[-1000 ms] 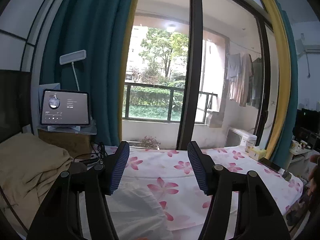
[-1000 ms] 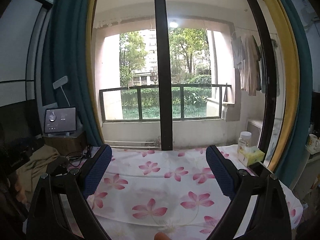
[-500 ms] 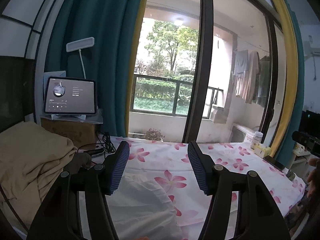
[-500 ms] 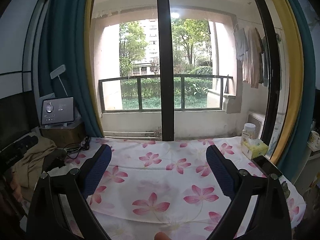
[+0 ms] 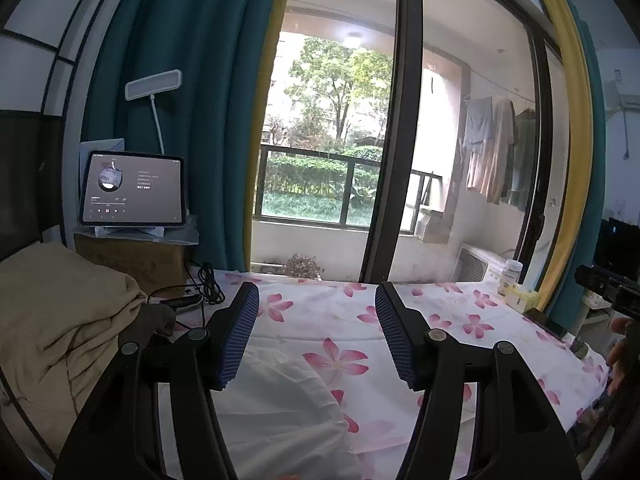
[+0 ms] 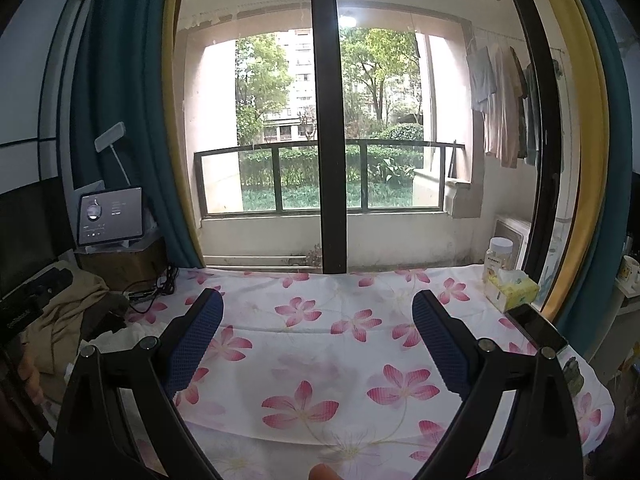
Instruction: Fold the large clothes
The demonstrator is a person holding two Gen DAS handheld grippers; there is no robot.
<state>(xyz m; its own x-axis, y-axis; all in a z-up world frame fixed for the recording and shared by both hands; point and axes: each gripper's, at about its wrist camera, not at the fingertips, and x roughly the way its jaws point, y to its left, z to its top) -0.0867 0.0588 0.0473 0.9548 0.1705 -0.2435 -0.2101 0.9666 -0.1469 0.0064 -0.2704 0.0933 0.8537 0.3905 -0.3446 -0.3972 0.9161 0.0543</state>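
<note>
Daylight through the window (image 6: 328,120), room dimmer at the sides, strong fisheye bending at edges, dark corners, sharp focus

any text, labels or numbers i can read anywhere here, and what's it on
Nothing reads clearly enough to quote.
tablet: lines of text beside a round picture on its screen, too small and blurred.
jar: a label with print, too blurred.
mug: a printed design, no letters legible.
dark device at the left edge of the right wrist view: faint lettering, unreadable.
tissue box: no legible print.
</note>
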